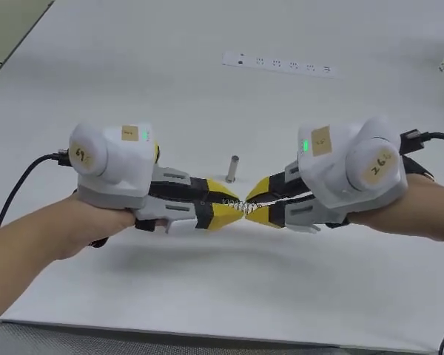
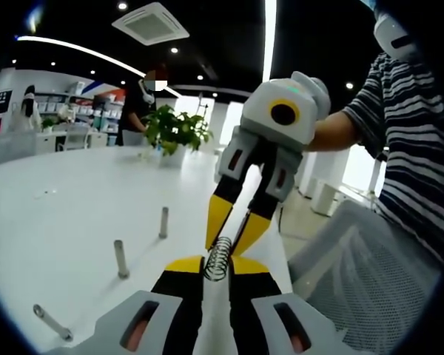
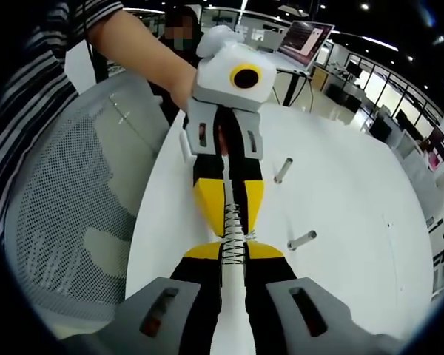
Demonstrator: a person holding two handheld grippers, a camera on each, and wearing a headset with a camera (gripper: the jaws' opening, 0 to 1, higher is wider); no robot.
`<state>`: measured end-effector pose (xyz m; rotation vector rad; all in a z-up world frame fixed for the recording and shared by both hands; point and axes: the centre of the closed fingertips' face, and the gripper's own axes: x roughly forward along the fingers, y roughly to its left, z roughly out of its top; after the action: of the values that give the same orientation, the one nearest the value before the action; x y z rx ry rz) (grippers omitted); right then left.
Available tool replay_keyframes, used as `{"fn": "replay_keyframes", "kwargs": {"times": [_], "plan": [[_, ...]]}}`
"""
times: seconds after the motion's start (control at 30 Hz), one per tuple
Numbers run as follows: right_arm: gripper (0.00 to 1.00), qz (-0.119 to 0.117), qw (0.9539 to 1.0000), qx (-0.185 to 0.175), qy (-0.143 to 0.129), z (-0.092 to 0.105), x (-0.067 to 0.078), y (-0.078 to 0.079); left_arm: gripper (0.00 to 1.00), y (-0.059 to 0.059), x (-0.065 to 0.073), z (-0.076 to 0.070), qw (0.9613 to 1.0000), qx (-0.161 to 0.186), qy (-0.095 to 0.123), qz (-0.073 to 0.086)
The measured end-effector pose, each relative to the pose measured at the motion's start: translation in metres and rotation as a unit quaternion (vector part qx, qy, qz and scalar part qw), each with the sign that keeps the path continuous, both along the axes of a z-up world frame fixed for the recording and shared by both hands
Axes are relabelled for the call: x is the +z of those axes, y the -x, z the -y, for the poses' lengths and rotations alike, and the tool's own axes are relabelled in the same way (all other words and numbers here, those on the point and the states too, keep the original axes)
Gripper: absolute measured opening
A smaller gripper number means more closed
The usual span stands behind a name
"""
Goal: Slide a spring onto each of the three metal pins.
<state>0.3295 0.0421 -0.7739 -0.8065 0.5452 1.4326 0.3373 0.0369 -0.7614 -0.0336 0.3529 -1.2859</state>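
Note:
A small steel spring [image 1: 234, 203] hangs in the air between my two grippers, which meet tip to tip above the white table [image 1: 207, 96]. My left gripper [image 1: 235, 210] is shut on one end of the spring [image 2: 217, 259], and my right gripper [image 1: 250, 209] is shut on the other end [image 3: 235, 235]. One metal pin [image 1: 232, 168] stands upright just behind the tips. In the left gripper view two upright pins [image 2: 163, 222] [image 2: 120, 259] and a leaning third pin [image 2: 50, 322] are bare. The right gripper [image 2: 234, 238] comes in from above there.
A white power strip [image 1: 277, 64] lies at the far side of the table. The table's near edge [image 1: 207, 333] runs just below my hands. A grey mesh chair [image 3: 74, 222] stands beside the table, and a potted plant [image 2: 176, 129] sits at the far end.

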Motion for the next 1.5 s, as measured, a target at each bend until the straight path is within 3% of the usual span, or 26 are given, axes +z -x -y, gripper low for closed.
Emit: {"fn": "replay_keyframes", "kwargs": {"times": [0.57,1.13,1.27,1.5], "plan": [[0.08,-0.01,0.9999,-0.005,0.007,0.003,-0.006,0.01,0.03,0.011,-0.005,0.004,0.9997,-0.024,-0.009,-0.005],[0.09,-0.005,1.0,-0.004,0.004,0.001,-0.005,0.009,0.02,0.012,-0.002,0.004,0.9997,-0.021,-0.005,-0.008],[0.14,-0.021,0.9996,-0.017,-0.005,0.003,-0.005,0.012,0.02,0.011,0.0,0.002,0.9998,-0.017,-0.001,-0.01],[0.15,-0.02,0.999,-0.039,-0.012,0.016,-0.009,0.009,0.02,0.01,0.004,-0.003,0.9998,-0.014,0.006,-0.013]]}}
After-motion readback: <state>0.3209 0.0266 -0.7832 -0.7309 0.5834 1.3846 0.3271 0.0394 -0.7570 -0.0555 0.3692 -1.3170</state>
